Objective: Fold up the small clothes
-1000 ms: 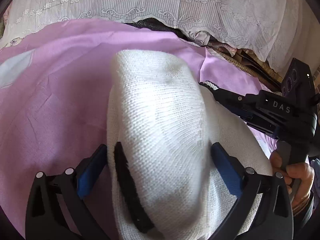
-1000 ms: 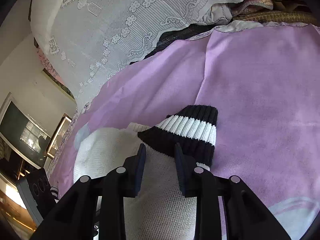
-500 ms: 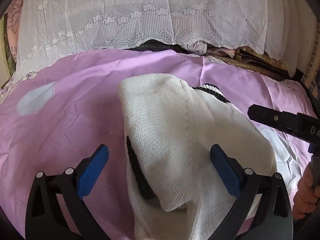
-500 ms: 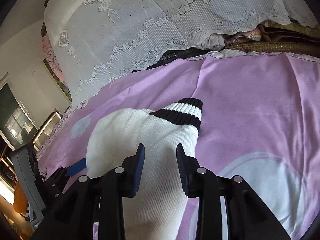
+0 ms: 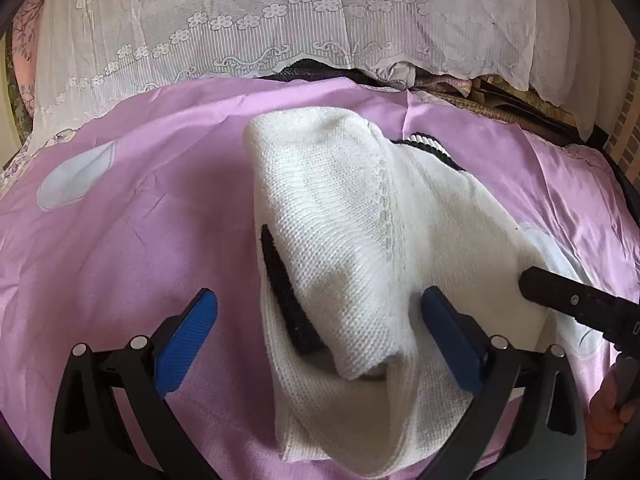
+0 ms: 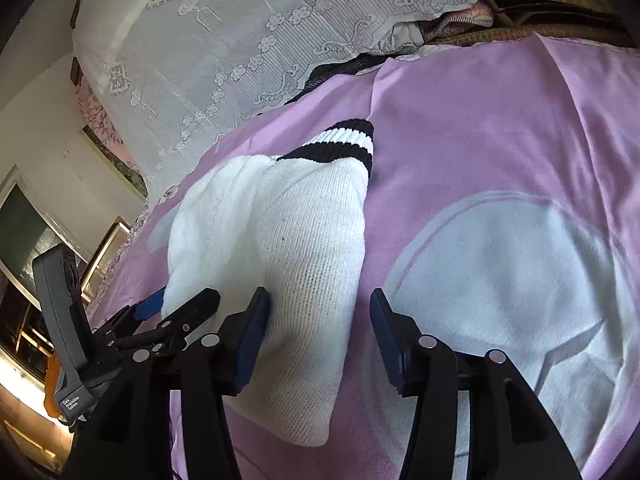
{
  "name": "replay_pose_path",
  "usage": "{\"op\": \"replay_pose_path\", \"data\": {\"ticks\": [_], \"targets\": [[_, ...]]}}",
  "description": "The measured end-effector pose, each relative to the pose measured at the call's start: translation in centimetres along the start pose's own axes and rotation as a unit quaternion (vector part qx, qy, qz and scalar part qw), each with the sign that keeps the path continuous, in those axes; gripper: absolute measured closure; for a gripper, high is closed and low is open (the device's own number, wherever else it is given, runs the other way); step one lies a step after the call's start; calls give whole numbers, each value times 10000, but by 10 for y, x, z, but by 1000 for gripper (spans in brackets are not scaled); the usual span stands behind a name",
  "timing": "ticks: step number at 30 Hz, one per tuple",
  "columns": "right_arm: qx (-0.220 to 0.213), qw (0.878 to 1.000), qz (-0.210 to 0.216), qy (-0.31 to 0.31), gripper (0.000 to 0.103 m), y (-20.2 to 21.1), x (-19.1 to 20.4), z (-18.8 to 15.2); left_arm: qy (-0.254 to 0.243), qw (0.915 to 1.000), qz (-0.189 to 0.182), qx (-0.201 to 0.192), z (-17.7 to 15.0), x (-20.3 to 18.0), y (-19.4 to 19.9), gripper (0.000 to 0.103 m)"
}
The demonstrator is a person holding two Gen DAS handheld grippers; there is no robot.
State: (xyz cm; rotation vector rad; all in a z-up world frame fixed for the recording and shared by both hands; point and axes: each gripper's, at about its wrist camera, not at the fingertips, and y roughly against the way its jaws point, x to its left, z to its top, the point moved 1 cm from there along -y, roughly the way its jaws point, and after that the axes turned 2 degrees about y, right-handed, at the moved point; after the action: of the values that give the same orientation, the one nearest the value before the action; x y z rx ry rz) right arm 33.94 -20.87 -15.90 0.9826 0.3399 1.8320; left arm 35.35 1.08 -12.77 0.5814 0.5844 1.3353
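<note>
A white knitted garment [image 5: 360,248] with a black-and-white ribbed cuff [image 6: 344,144] lies folded on the pink sheet [image 5: 140,240]. A black strip [image 5: 284,300] shows under its folded edge. My left gripper [image 5: 320,336] is open wide, its blue pads on either side of the garment without pressing it. My right gripper [image 6: 320,336] has its jaws opening. The near end of the garment [image 6: 304,272] lies between them, the left pad against it and the right pad well apart. In the left wrist view a black finger of the right gripper [image 5: 580,308] reaches in from the right.
White lace cloth [image 5: 280,20] covers a heap at the back, with dark and striped fabrics [image 6: 460,20] showing under its hem. Pale blue patches [image 6: 500,280] are printed on the sheet. A person's hand [image 5: 608,420] holds the right gripper's handle. A window and furniture [image 6: 28,240] stand at far left.
My right gripper let go of the striped cuff, drew back along the garment and spread its jaws. The left gripper pulled back a little and stayed open.
</note>
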Motion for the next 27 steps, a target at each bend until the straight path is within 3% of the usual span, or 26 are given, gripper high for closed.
{"op": "replay_pose_path", "data": {"ticks": [17, 27], "targets": [[-3, 10000, 3, -23, 46, 16, -3, -21, -422, 9975, 462, -315, -7, -15, 18, 4], [-119, 9999, -41, -79, 45, 31, -6, -28, -352, 9981, 289, -406, -10, -14, 30, 4]]}}
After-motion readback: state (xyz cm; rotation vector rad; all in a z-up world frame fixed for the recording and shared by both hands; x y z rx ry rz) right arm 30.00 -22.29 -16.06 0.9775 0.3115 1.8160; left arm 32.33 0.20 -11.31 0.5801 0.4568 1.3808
